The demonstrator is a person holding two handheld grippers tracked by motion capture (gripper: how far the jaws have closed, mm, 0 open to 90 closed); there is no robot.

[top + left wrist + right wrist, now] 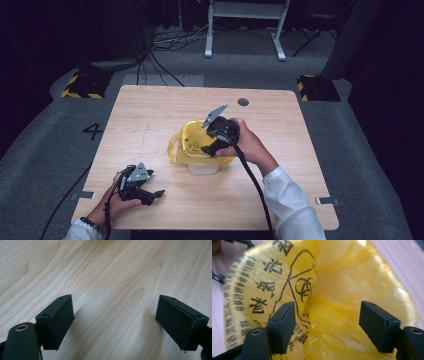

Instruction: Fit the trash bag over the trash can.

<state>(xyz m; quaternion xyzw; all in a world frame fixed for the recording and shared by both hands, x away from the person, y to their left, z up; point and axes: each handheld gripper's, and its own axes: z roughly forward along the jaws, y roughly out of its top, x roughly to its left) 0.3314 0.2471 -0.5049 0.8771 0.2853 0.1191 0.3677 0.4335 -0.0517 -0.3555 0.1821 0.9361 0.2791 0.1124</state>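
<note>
A yellow plastic bag (192, 142) with black print and a biohazard sign lines a small white bin (202, 169) in the middle of the wooden table (150, 115). My right gripper (210, 148) points down into the bag's mouth. In the right gripper view the right gripper (327, 315) is open, with a crumpled fold of the bag (352, 277) between the jaws and no pad pressing on it. My left gripper (154, 194) rests near the table's front left. In the left gripper view the left gripper (115, 322) is open wide over bare table wood (112, 270).
A small dark hole (243, 102) sits near the table's far edge. Beyond the table, a white frame (245, 15) stands on the grey floor, with cables (170, 40) and two yellow-and-black striped blocks (82, 85) (317, 86) at either side.
</note>
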